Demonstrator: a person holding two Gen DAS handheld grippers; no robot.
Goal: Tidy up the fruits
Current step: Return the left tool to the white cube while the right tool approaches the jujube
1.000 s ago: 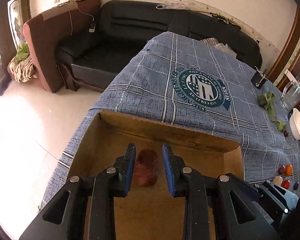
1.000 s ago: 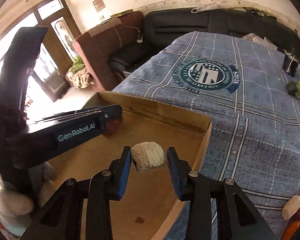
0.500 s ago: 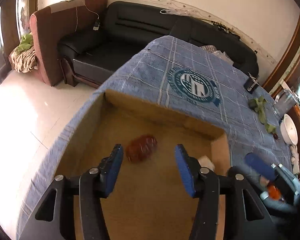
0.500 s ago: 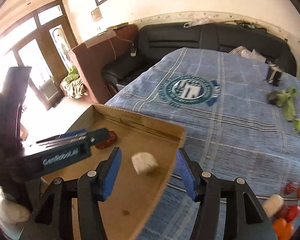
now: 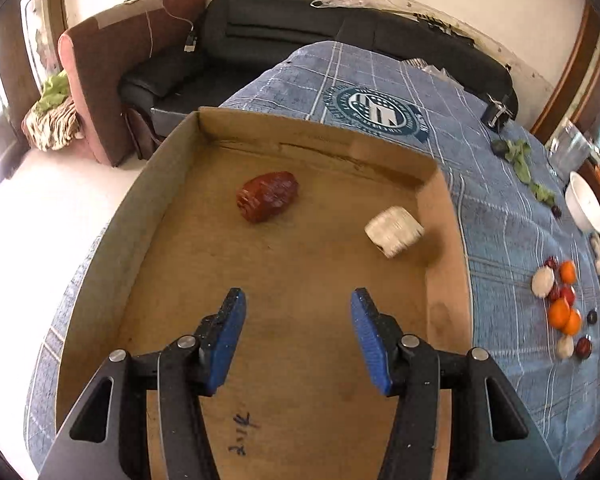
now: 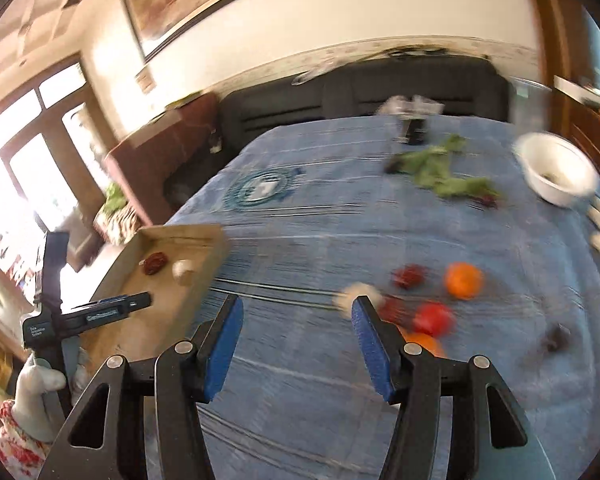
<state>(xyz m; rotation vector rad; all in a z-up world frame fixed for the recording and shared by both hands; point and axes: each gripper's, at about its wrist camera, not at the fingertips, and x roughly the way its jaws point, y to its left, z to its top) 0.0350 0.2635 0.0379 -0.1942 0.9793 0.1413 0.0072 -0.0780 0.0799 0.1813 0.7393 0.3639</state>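
Note:
A dark red fruit (image 5: 267,196) and a white ridged piece (image 5: 394,230) lie in the cardboard box (image 5: 172,184). My left gripper (image 5: 296,320) is open and empty above the box floor, well short of both. My right gripper (image 6: 296,324) is open and empty over the blue cloth, to the right of the box (image 6: 204,272). Several loose fruits lie ahead of it: an orange (image 6: 463,279), a red fruit (image 6: 434,317), a dark red one (image 6: 409,276) and a white piece (image 6: 350,294). The same pile (image 5: 560,304) shows at the right in the left wrist view.
A white bowl (image 6: 556,174) and green leaves (image 6: 444,172) lie on the blue tablecloth (image 6: 340,208) at the far right. A black sofa (image 5: 340,36) and a brown armchair (image 5: 100,80) stand beyond the table. The right wrist view is motion-blurred.
Both grippers opened and dropped their pieces in the box: the dark red fruit from the left, the white piece from the right. Both pulled back; the right swung right toward the loose fruits.

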